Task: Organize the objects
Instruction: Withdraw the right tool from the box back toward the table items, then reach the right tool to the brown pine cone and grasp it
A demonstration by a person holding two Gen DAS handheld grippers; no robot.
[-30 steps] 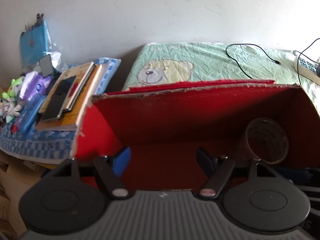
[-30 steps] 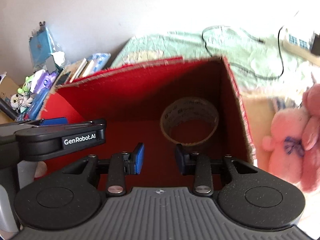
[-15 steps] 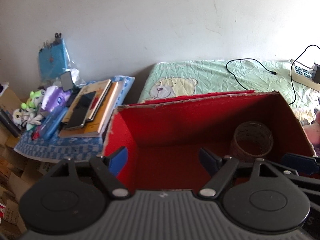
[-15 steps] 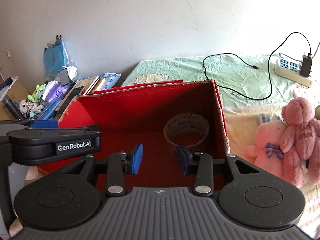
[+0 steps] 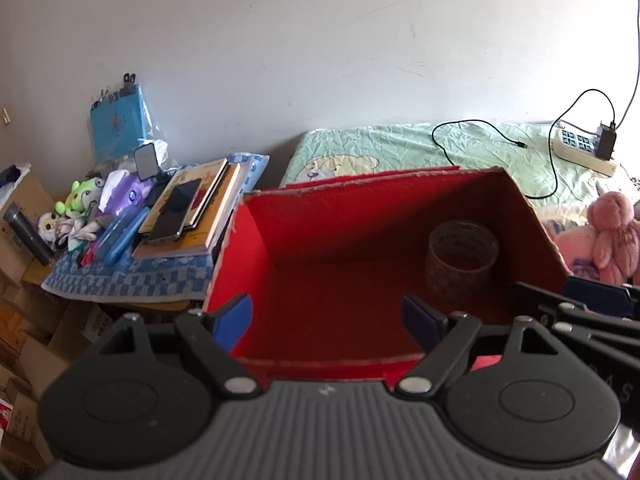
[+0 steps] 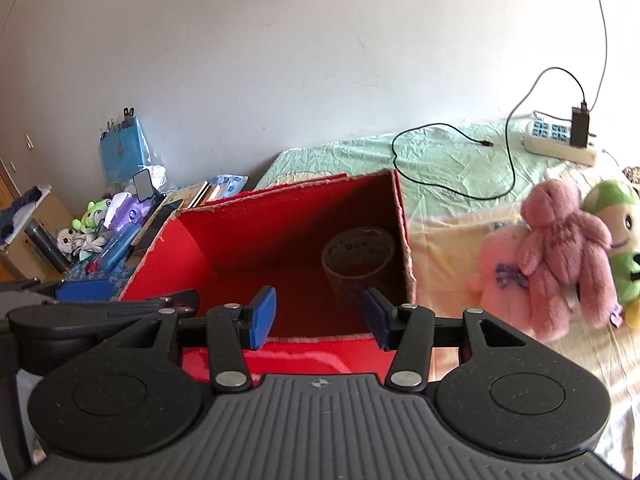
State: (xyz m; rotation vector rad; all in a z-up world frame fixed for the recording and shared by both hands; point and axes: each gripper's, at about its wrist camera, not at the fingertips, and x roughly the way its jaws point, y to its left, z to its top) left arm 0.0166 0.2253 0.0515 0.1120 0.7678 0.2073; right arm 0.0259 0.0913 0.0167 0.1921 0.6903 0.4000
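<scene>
A brown roll of packing tape [image 6: 357, 258] stands on edge inside an open red-lined cardboard box [image 6: 256, 236], in the box's far right corner, just ahead of the right gripper [image 6: 319, 317]. That gripper's jaws are opening, with nothing between its blue pads. The left gripper [image 5: 328, 320], beside it over the box's near edge, is also opening and empty. Right of the right gripper, two pink plush toys [image 6: 556, 256] lie on a pale bedsheet [image 6: 448, 168]. Far left of the left gripper, stacked books [image 5: 192, 212] rest on a blue checked cloth [image 5: 132, 280].
</scene>
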